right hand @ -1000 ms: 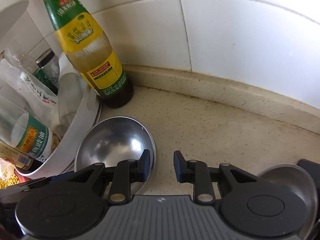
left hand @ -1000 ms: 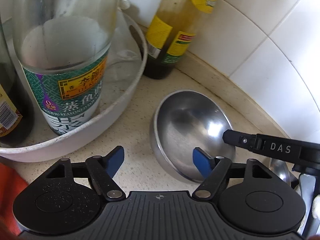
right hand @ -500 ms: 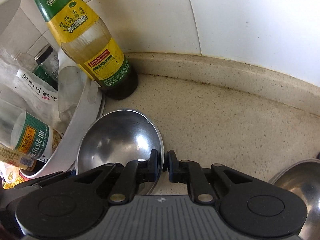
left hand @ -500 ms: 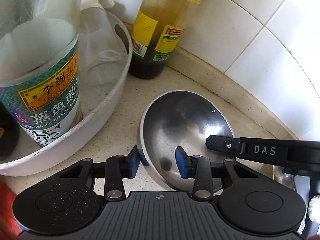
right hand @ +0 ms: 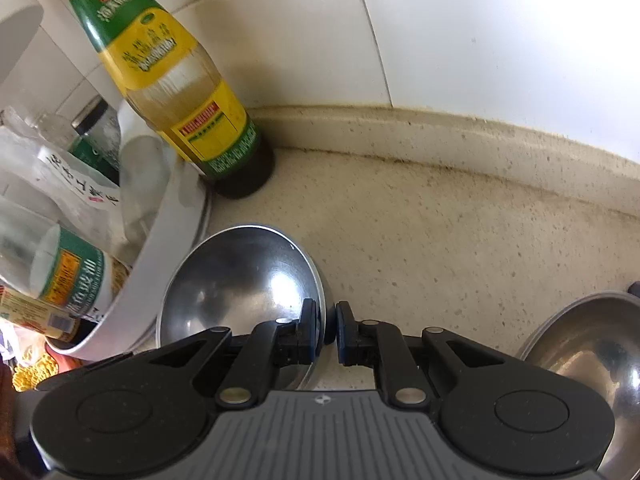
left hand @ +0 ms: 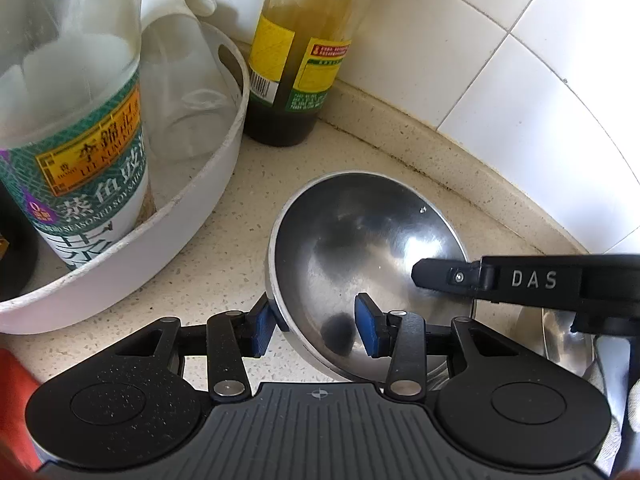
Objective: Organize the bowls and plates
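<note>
A small steel bowl (left hand: 360, 248) sits on the speckled counter, tipped a little, beside a white tub. My left gripper (left hand: 316, 330) is shut on its near left wall, one blue pad outside and the other inside. In the right wrist view the same bowl (right hand: 240, 280) lies low and left of centre. My right gripper (right hand: 327, 332) is shut on its right rim, which runs between the two pads. A black finger of the right gripper (left hand: 440, 276) reaches over the bowl in the left wrist view. A second steel bowl (right hand: 580, 352) stands to the right.
The white tub (left hand: 192, 216) holds a soy sauce bottle (left hand: 80, 152) and clear containers. A yellow-labelled bottle (left hand: 296, 72) stands in the corner against the tiled wall (left hand: 500, 80). The counter's raised back edge (right hand: 440, 140) runs behind the bowls.
Both grippers have gone from open to shut on the small bowl's rim, the left on its left side and the right on its right. The bowl now sits slightly tipped.
</note>
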Demonstrator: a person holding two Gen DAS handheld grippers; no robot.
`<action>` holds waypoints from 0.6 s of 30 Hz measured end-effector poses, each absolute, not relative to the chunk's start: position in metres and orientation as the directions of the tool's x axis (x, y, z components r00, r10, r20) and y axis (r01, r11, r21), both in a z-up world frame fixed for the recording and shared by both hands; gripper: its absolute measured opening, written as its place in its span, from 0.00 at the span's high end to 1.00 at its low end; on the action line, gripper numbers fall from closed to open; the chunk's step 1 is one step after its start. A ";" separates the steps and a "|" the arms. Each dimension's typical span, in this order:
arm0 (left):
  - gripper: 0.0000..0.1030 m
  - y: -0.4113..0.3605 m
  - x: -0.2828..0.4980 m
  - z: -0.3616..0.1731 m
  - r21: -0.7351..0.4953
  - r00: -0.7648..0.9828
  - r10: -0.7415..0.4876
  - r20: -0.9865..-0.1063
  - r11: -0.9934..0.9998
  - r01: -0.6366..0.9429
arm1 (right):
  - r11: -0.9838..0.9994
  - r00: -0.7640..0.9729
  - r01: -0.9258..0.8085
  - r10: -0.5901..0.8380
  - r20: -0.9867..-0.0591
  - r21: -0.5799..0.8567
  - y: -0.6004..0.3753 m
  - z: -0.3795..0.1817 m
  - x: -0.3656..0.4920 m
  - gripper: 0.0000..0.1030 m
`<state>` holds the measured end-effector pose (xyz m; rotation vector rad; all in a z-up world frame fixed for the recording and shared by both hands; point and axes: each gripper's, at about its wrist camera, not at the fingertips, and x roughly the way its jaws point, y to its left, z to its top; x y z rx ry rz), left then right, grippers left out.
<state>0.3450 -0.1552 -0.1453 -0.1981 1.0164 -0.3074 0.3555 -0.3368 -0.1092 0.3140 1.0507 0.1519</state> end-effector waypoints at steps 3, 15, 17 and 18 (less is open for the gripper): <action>0.50 -0.156 0.342 -0.141 -0.300 0.501 -0.342 -0.795 0.940 0.164 | 0.948 0.504 0.019 0.266 -0.821 0.319 -0.336 -0.104 0.355 0.88; 0.46 -0.163 0.332 -0.122 -0.293 0.537 -0.354 -0.766 0.935 0.198 | 0.948 0.552 0.021 0.255 -0.794 0.319 -0.339 -0.085 0.346 0.88; 0.46 -0.163 0.331 -0.114 -0.292 0.554 -0.357 -0.752 0.934 0.206 | 0.948 0.563 0.021 0.253 -0.787 0.319 -0.341 -0.080 0.344 0.88; 0.46 -0.163 0.331 -0.111 -0.290 0.563 -0.358 -0.745 0.934 0.210 | 0.949 0.568 0.019 0.250 -0.784 0.316 -0.341 -0.077 0.343 0.88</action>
